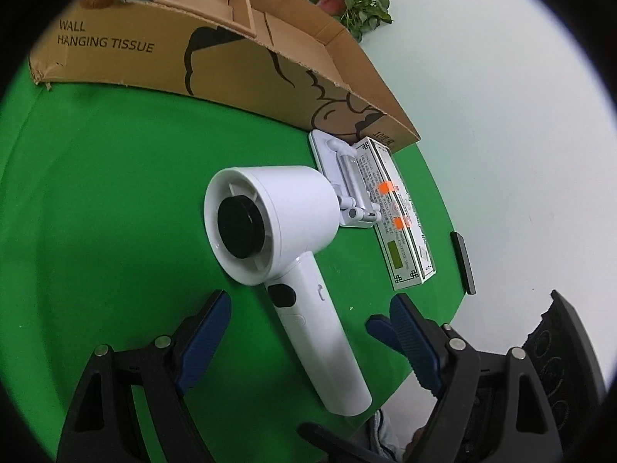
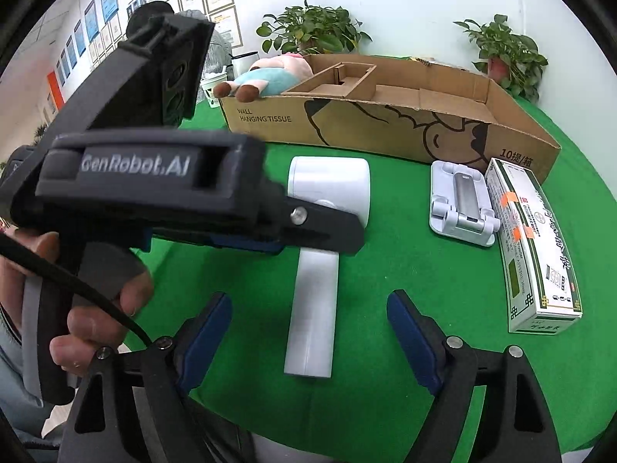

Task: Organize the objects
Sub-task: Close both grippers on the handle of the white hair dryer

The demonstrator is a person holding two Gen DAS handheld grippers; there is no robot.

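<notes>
Both sets of jaws stand apart, gripping nothing — the left gripper (image 1: 304,332) straddles the handle of the white handheld fan (image 1: 277,231), lying near the surface's (image 1: 115,177) front edge; the right gripper (image 2: 308,332) hovers at its base. Closing on that smooth, round handle could let the top-heavy fan twist or slip before reaching the cardboard box (image 2: 385,131) along the back edge.

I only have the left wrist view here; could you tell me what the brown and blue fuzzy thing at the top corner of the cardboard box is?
Observer: It is a plush toy lying in the left end of the cardboard box, legs over the rim.
Operator: Thank you. Is the right gripper near the hair dryer?
Observer: The right gripper has its jaws open, either side of the hair dryer handle.
Operator: Anything behind the box?
Observer: Two potted plants.
</notes>
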